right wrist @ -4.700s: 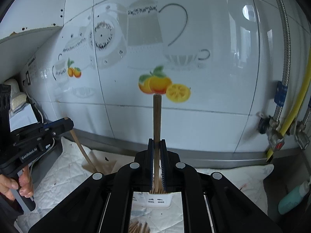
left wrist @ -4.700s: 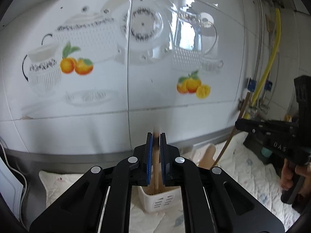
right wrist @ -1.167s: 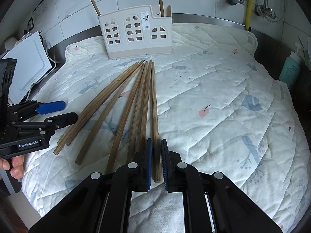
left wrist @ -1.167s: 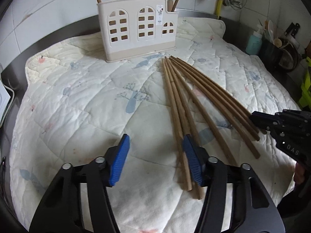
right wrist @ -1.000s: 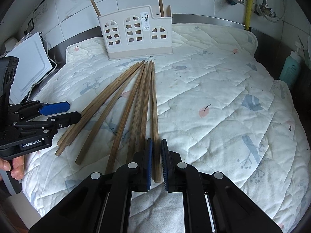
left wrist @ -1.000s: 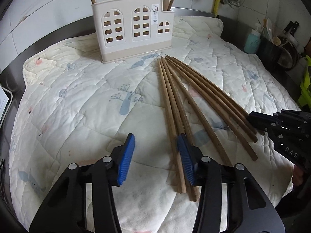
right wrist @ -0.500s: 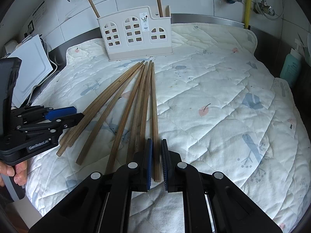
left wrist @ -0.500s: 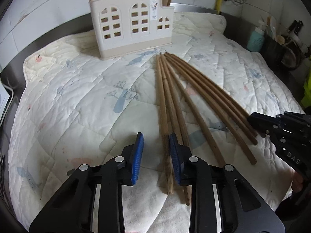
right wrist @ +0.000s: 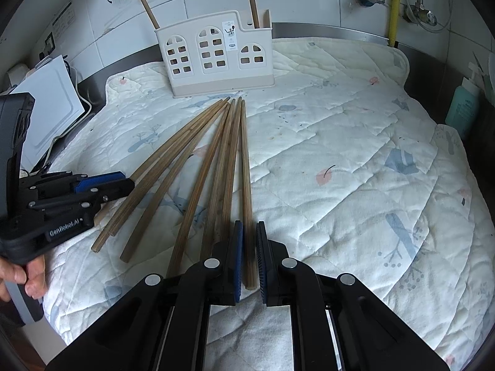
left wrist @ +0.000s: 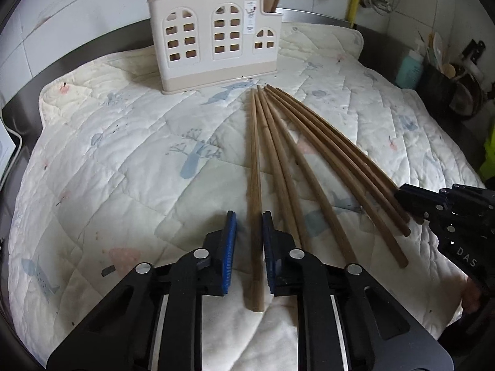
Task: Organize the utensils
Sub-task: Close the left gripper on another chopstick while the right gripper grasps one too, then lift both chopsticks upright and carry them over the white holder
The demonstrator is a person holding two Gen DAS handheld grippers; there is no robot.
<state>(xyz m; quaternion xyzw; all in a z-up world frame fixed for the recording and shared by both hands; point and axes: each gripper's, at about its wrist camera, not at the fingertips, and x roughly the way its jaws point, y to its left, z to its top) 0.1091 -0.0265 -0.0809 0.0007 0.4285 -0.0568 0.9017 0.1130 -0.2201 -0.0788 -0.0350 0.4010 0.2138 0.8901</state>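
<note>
Several long wooden chopsticks (left wrist: 309, 154) lie fanned on a quilted white mat (left wrist: 123, 160), tips toward a cream utensil holder (left wrist: 213, 37) that has two chopsticks standing in it. My left gripper (left wrist: 249, 225) straddles the leftmost chopstick (left wrist: 255, 167), jaws narrowly apart with a small gap on each side. In the right wrist view my right gripper (right wrist: 249, 232) is shut on the near end of the rightmost chopstick (right wrist: 246, 167), which lies on the mat. The holder (right wrist: 216, 58) stands at the back there too.
A tiled wall rises behind the holder. A white board (right wrist: 46, 105) and cable lie left of the mat. A teal bottle (right wrist: 462, 108) and a dark pot of utensils (left wrist: 445, 89) stand at the right. Pipes and a yellow hose (right wrist: 394, 3) run at the back right.
My left gripper has moved right over the leftmost chopstick and its jaws have narrowed around it. My right gripper has stayed shut on the rightmost chopstick. Earlier both grippers held chopsticks up by the wall.
</note>
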